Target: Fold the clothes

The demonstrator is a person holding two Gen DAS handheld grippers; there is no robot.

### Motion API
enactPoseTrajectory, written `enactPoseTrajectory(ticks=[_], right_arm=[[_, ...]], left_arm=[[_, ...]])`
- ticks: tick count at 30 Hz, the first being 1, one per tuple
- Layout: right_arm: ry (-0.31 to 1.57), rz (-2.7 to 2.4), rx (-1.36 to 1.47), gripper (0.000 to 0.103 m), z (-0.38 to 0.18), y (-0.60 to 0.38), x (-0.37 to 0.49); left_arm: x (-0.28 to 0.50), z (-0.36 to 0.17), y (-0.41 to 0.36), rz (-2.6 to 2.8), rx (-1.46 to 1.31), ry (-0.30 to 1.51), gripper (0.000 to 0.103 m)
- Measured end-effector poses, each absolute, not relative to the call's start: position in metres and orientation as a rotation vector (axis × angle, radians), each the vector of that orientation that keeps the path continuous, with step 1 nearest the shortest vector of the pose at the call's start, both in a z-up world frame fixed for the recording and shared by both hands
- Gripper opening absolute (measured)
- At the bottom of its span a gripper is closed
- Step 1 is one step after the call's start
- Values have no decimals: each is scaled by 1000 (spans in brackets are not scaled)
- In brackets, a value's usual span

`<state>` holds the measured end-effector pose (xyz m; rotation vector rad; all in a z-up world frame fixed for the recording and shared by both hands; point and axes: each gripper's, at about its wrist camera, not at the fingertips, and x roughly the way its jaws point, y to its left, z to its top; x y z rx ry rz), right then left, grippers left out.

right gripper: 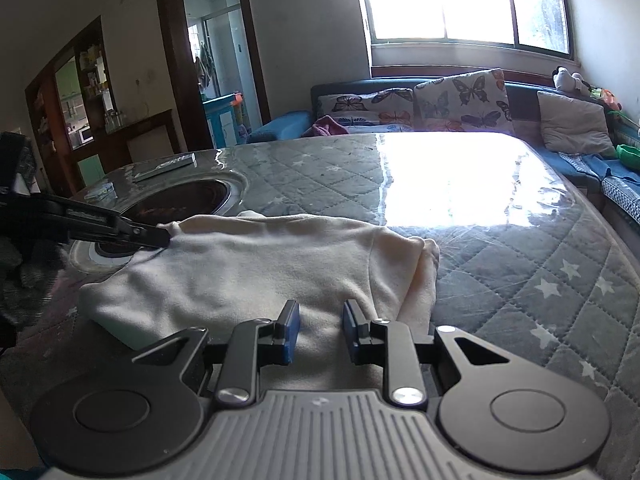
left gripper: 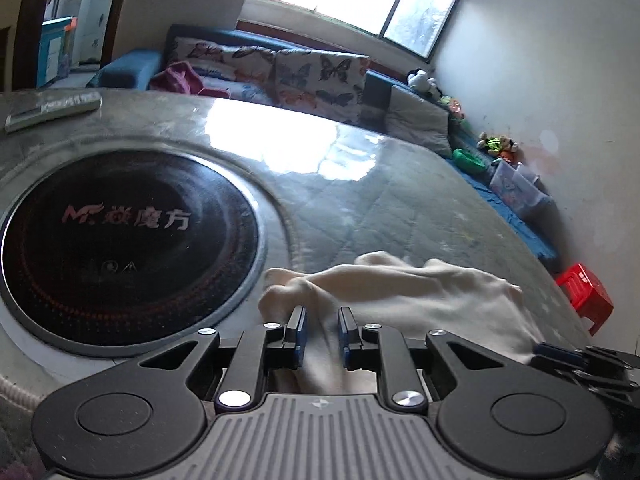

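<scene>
Cream garment [right gripper: 256, 272] lies part-folded on the quilted table cover [right gripper: 520, 272], one edge beside the round black cooktop [left gripper: 128, 240]; left gripper [left gripper: 322, 330] over that edge, fingers narrowly parted with cloth running between, can't tell if it's pinched; right gripper [right gripper: 318, 330] low over the near edge, fingers apart, holding nothing.

garment: cream soft fleece-like top [right gripper: 248, 276], one piece
state: partly folded, bulky, several layers stacked
pose: lying flat, wrinkled ridges [left gripper: 400, 284] across upper surface
sleeve: doubled over at right edge [right gripper: 424, 276], seam visible
left corner: raised slightly, looks pinched, view unclear
location: on grey quilted star-print table cover under clear plastic, near edge, left part overlapping round black cooktop rim
</scene>
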<state>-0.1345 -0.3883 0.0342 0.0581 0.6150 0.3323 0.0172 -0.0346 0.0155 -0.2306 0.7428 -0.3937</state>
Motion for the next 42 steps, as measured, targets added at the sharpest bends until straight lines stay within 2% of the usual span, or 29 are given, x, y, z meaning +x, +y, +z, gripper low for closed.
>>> enactPoseTrajectory(ticks=[7, 20, 38, 41, 42], right_arm=[[621, 344, 30, 24, 42, -386, -126], [659, 314, 14, 23, 38, -395, -58], [645, 262, 11, 24, 42, -396, -67], [634, 268, 5, 24, 47, -393, -75], [630, 272, 2, 24, 48, -392, -78]], left_arm=[[25, 22, -40, -391, -201, 714, 18], [38, 17, -46, -387, -162, 735, 18], [37, 19, -47, -365, -141, 729, 18], [32, 22, -50, -365, -139, 728, 25], [30, 23, -50, -366, -139, 728, 32]])
